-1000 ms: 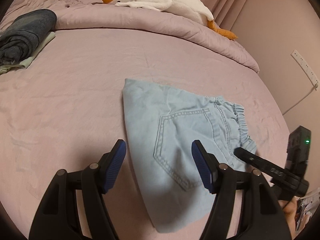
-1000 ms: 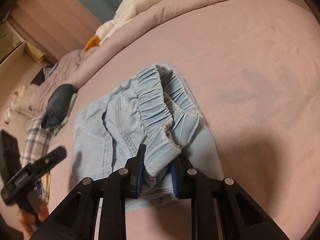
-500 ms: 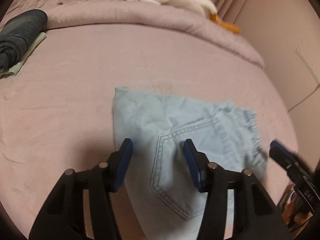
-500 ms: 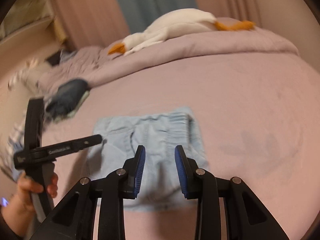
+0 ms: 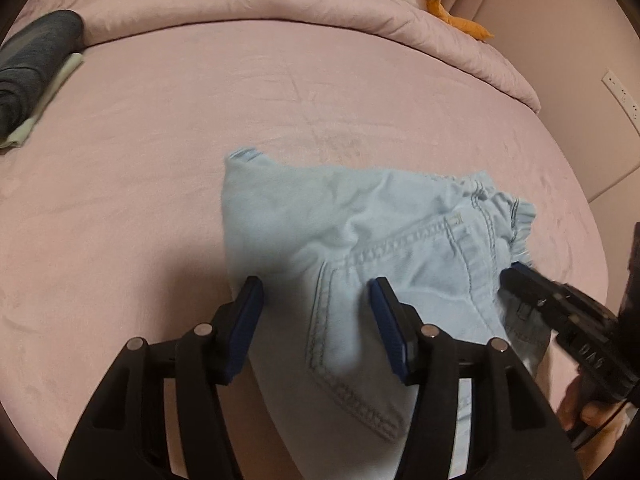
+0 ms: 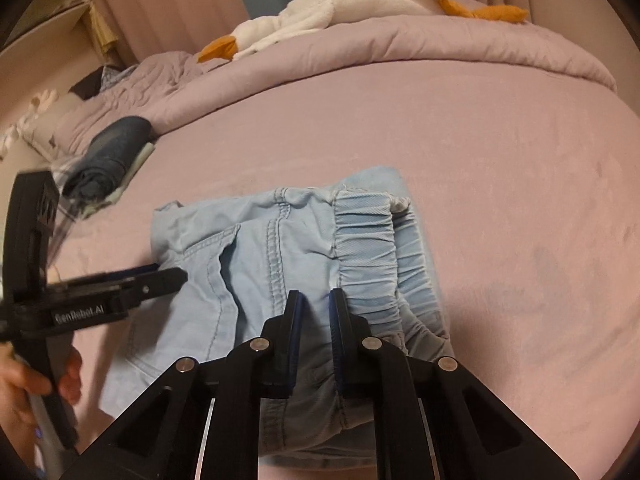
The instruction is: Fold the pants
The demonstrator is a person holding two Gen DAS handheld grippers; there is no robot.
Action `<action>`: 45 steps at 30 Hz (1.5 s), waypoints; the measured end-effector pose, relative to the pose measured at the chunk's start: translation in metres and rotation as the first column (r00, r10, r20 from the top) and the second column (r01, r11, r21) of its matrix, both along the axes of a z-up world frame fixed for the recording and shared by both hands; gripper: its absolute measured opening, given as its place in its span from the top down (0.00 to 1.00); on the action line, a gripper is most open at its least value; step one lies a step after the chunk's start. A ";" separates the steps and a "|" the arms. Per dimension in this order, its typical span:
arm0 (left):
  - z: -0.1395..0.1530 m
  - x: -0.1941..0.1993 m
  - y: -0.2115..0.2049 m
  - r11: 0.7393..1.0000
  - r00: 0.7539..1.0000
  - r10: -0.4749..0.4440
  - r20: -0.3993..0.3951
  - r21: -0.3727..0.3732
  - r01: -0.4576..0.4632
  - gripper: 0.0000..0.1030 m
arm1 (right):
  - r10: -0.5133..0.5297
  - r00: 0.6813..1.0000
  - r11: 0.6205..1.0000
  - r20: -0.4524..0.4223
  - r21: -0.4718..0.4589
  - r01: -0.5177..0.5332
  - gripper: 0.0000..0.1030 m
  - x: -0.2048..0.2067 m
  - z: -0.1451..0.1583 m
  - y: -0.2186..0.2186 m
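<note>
The light blue denim pants [image 5: 360, 240] lie folded in a compact bundle on the pink bed, back pocket up, elastic waistband [image 6: 364, 252] at the right. My left gripper [image 5: 316, 320] is open, its fingers straddling the pants' near left part just above the fabric. My right gripper [image 6: 316, 312] has its jaws narrowed around a fold of the pants beside the waistband; it also shows in the left wrist view [image 5: 560, 312] at the pants' right edge. The left gripper shows in the right wrist view [image 6: 120, 292] at the pants' left edge.
A rolled dark blue garment [image 5: 32, 64] on a pale cloth lies at the far left of the bed. A white plush goose [image 6: 340, 4] rests on the rolled pink duvet [image 5: 320, 8] at the back. A wall with a power strip [image 5: 620, 92] is at the right.
The right gripper let go of the waistband, pulled back with jaws apart, then came down again and narrowed on the pants by the waistband. The left gripper moved closer over the pants, staying open.
</note>
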State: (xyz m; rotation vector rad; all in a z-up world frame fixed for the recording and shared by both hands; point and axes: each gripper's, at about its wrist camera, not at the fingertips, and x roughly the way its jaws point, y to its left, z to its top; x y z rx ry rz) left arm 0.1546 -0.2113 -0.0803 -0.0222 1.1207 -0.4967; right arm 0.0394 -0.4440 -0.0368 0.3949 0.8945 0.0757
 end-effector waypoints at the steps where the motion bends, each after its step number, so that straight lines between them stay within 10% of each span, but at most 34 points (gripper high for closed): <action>1: 0.002 -0.006 0.002 1.000 1.000 0.003 0.012 -0.004 -0.003 0.47 | -0.006 1.000 1.000 0.004 0.007 0.006 0.89 -0.003 0.003 0.001; 7: 0.012 -0.046 0.017 0.998 0.996 0.008 0.088 -0.060 -0.003 0.47 | 0.051 0.991 0.998 0.125 -0.050 -0.045 0.89 -0.035 0.028 0.023; 12: -0.008 -0.064 0.017 1.000 0.998 -0.025 0.058 -0.016 0.026 0.47 | 0.073 0.997 0.992 -0.003 -0.101 -0.073 0.89 -0.029 -0.002 0.030; 26: -0.015 -0.083 0.050 0.988 0.999 -0.011 0.030 -0.152 0.016 0.44 | 0.119 0.993 0.990 0.012 -0.075 -0.118 0.89 -0.015 0.023 0.047; 39: -0.016 -0.089 0.053 0.985 0.999 -0.021 0.039 -0.172 0.028 0.44 | 0.399 0.917 0.917 0.001 -0.011 -0.399 0.89 0.082 0.031 0.125; 45: -0.015 -0.089 0.052 0.985 0.999 -0.022 0.031 -0.169 0.027 0.52 | 0.417 0.897 0.900 -0.144 -0.077 -0.430 0.89 0.133 -0.001 0.153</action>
